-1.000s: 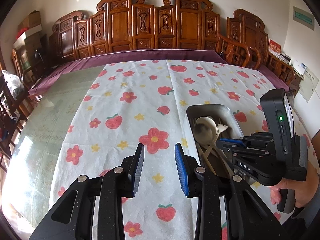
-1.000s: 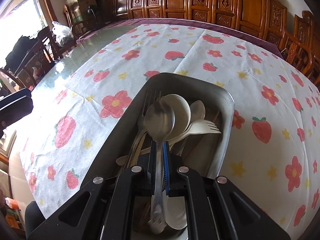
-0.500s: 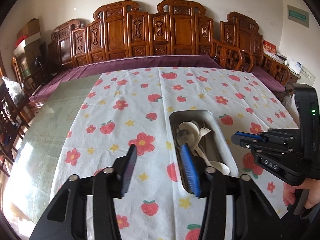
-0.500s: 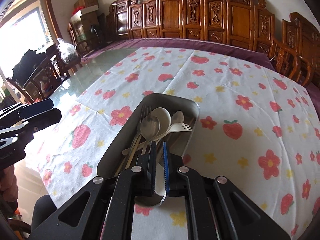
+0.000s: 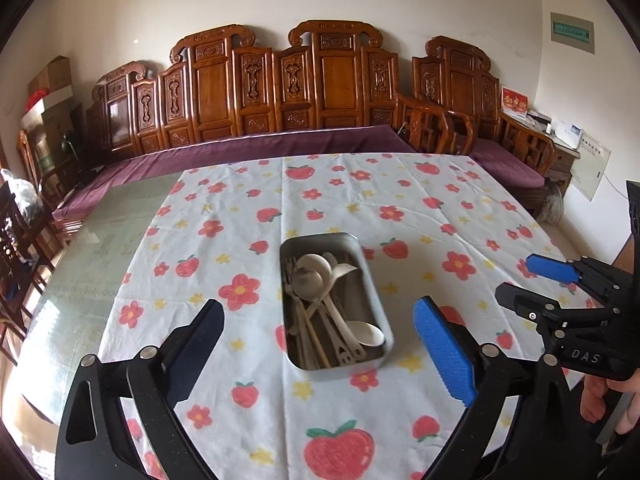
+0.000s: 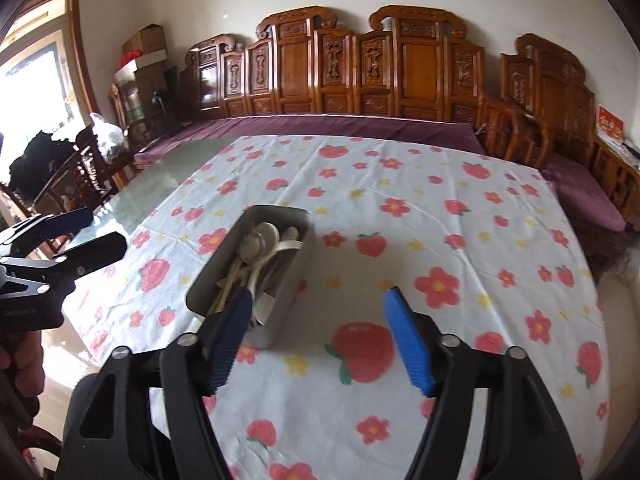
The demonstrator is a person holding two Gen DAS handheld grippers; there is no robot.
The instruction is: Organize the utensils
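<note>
A grey metal tray (image 5: 376, 304) sits on the strawberry tablecloth and holds several utensils (image 5: 320, 296): spoons, forks and chopsticks. It also shows in the right wrist view (image 6: 208, 276). My left gripper (image 5: 320, 344) is wide open and empty, held above and in front of the tray. My right gripper (image 6: 318, 344) is wide open and empty, near the tray's close end; it also shows at the right of the left wrist view (image 5: 532, 280). The left gripper shows at the left edge of the right wrist view (image 6: 76, 232).
The tablecloth (image 5: 400, 208) covers the right part of a glass-topped table (image 5: 100, 248). A carved wooden bench (image 5: 312, 80) with purple cushions runs along the far side. Dark wooden chairs (image 6: 72, 176) stand at the left.
Both grippers have pulled up and back from the tray. The right gripper, shut on a spoon a second ago, has let it go into the tray and opened wide. The left gripper has opened wider.
</note>
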